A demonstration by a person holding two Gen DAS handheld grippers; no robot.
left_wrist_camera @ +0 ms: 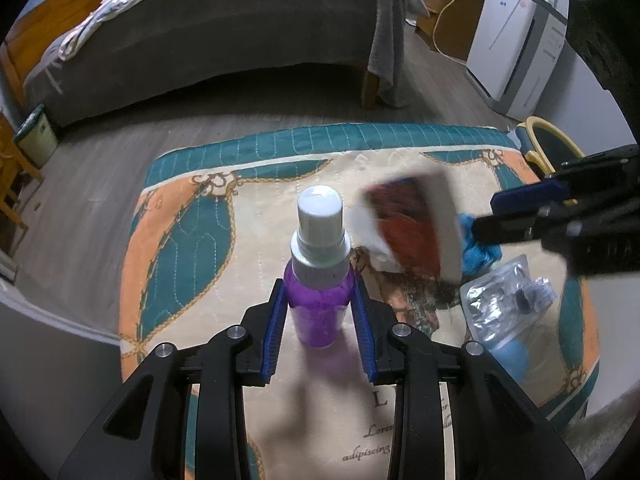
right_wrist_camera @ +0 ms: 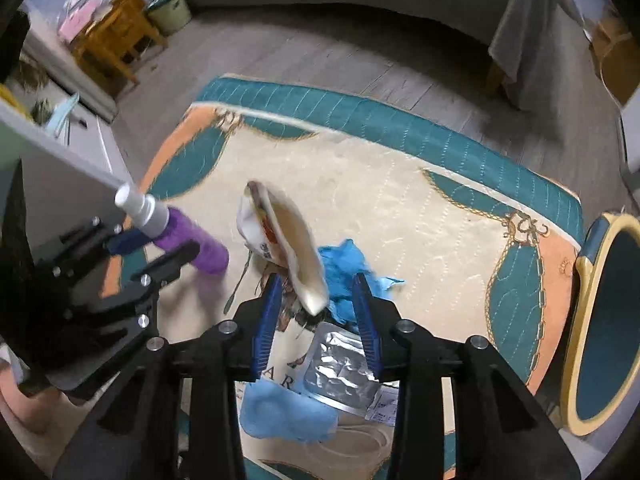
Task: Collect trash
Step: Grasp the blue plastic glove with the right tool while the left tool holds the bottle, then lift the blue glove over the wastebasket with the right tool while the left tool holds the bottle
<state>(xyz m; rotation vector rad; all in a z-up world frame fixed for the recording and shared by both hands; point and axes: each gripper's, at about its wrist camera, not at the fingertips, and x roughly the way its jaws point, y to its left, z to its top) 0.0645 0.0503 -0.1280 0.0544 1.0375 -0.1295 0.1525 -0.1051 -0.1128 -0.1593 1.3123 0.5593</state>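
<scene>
purple bottle (left_wrist_camera: pixel 320 280) upright in left tongs (left_wrist_camera: pixel 320 312), cap up.

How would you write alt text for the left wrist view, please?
Fingers of the left gripper clamp a purple spray bottle standing on a patterned cloth. To its right are a blurred red-and-white packet, a blue wad and a clear wrapper.

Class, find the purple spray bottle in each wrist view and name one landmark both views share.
Left wrist: purple spray bottle at centre, upright, clamped by the left gripper.
Right wrist: same bottle at left, middle height, leaning.
Shared landmark: blue crumpled glove on the patterned cloth.
</scene>
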